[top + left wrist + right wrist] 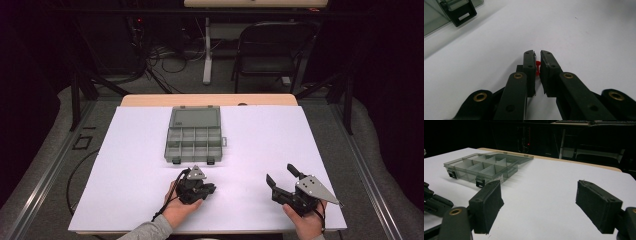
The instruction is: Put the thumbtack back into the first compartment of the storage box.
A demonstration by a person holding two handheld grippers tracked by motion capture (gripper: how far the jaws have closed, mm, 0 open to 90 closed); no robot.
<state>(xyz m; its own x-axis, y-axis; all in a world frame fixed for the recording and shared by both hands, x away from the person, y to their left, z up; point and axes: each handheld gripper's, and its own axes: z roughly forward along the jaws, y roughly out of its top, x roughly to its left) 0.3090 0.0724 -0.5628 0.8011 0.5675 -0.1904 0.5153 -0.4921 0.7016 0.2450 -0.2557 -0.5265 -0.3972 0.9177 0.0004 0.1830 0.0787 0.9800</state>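
A small red part (538, 65) is pinched between the jaws of my left gripper (537, 52), low over the white sheet; its shape is mostly hidden by the pads. From above, the left gripper (210, 189) sits just in front of a clear grey compartment box (194, 140), whose lid lies open and flat behind it. My right gripper (280, 175) rests at the front right with its jaws wide apart and nothing between them. In the right gripper view, those open jaws (539, 195) frame bare sheet, with the box (481, 166) off to the left.
A white sheet (260, 135) covers the wooden table (150, 100). The box's black latch (459, 11) faces the left gripper. A folding chair (270, 50), a table leg and cables stand on the floor beyond the far edge.
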